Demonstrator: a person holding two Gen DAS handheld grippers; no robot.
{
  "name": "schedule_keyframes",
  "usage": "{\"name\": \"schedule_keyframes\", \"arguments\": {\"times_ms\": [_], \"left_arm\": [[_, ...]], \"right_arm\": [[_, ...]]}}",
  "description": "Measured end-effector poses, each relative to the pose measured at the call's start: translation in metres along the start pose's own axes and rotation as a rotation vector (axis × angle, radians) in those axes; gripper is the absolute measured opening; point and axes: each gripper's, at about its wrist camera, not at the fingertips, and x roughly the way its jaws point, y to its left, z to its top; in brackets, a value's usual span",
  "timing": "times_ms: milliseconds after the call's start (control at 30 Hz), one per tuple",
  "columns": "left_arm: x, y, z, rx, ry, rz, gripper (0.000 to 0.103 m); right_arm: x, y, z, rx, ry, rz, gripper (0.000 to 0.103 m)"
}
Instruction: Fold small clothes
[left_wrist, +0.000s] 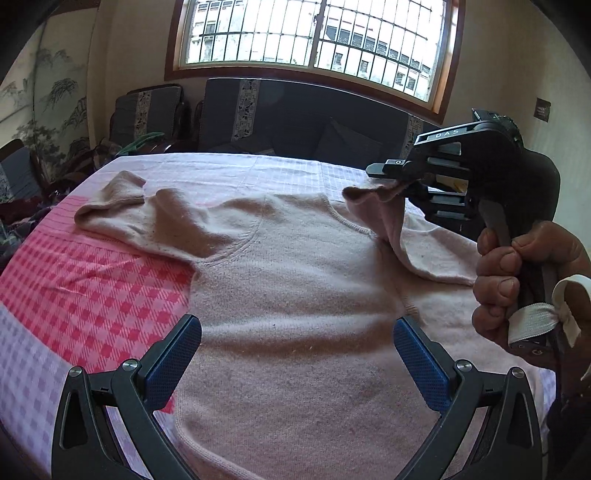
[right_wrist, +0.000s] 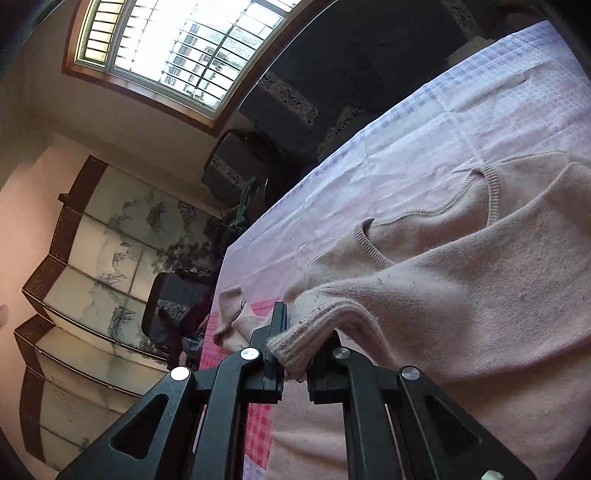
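A pale pink knitted sweater (left_wrist: 295, 280) lies spread on the checked cloth, its neckline at the far side. Its left sleeve (left_wrist: 122, 206) lies bent on the cloth at the far left. My left gripper (left_wrist: 297, 354) is open and empty, low over the sweater's body near its hem. My right gripper (left_wrist: 391, 184) is shut on the right sleeve cuff (left_wrist: 369, 194) and holds it lifted above the sweater's right shoulder. In the right wrist view the ribbed cuff (right_wrist: 306, 339) is pinched between the fingers of the right gripper (right_wrist: 295, 350), with the sweater (right_wrist: 480, 295) draped below.
The table is covered by a pink, red and lilac checked cloth (left_wrist: 85, 295). Dark sofas (left_wrist: 280, 118) stand behind the table under a barred window (left_wrist: 317, 33). A painted folding screen (right_wrist: 92, 258) stands at the left. The table's far edge runs behind the neckline.
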Motion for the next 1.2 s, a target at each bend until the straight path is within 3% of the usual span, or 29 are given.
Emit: {"name": "schedule_keyframes", "arguments": {"times_ms": [67,133,167,333,400,567,667,833,900,933,967,1067,1133,1200], "left_arm": [[0.001,0.009,0.000,-0.019,0.002,0.003,0.103],[0.004,0.014,0.000,-0.033,0.007,0.007,0.103],[0.005,0.017,0.000,-0.039,0.012,0.005,0.103],[0.016,0.022,0.008,-0.087,0.063,-0.123,0.103],[0.025,0.023,0.017,-0.124,0.100,-0.204,0.103],[0.066,0.026,0.043,-0.263,0.215,-0.351,0.103],[0.097,0.029,0.056,-0.309,0.257,-0.314,0.102],[0.141,0.036,0.072,-0.369,0.300,-0.274,0.102],[0.153,0.031,0.074,-0.359,0.320,-0.313,0.084],[0.159,0.025,0.076,-0.322,0.349,-0.307,0.038],[0.164,0.019,0.078,-0.277,0.386,-0.267,0.009],[0.163,0.013,0.089,-0.265,0.361,-0.259,0.009],[0.149,0.012,0.112,-0.256,0.283,-0.290,0.009],[0.120,0.009,0.137,-0.241,0.145,-0.352,0.009]], "right_arm": [[0.021,-0.001,-0.012,0.014,0.070,0.006,0.022],[0.033,-0.002,-0.023,0.020,0.124,0.042,0.045],[0.032,-0.002,-0.026,0.008,0.134,0.051,0.048],[-0.026,-0.021,-0.038,-0.034,0.049,0.087,0.054],[-0.060,-0.040,-0.044,-0.045,0.004,0.033,0.061],[-0.135,-0.077,-0.069,-0.177,-0.090,-0.199,0.062],[-0.163,-0.104,-0.083,-0.192,-0.102,-0.259,0.062],[-0.185,-0.142,-0.089,-0.116,-0.111,-0.251,0.062],[-0.189,-0.150,-0.088,-0.083,-0.119,-0.218,0.062],[-0.191,-0.151,-0.087,-0.076,-0.127,-0.211,0.062],[-0.191,-0.151,-0.087,-0.076,-0.136,-0.214,0.062],[-0.192,-0.152,-0.089,-0.070,-0.140,-0.211,0.065],[-0.192,-0.153,-0.090,-0.059,-0.146,-0.208,0.065],[-0.193,-0.155,-0.090,-0.051,-0.156,-0.208,0.065]]}}
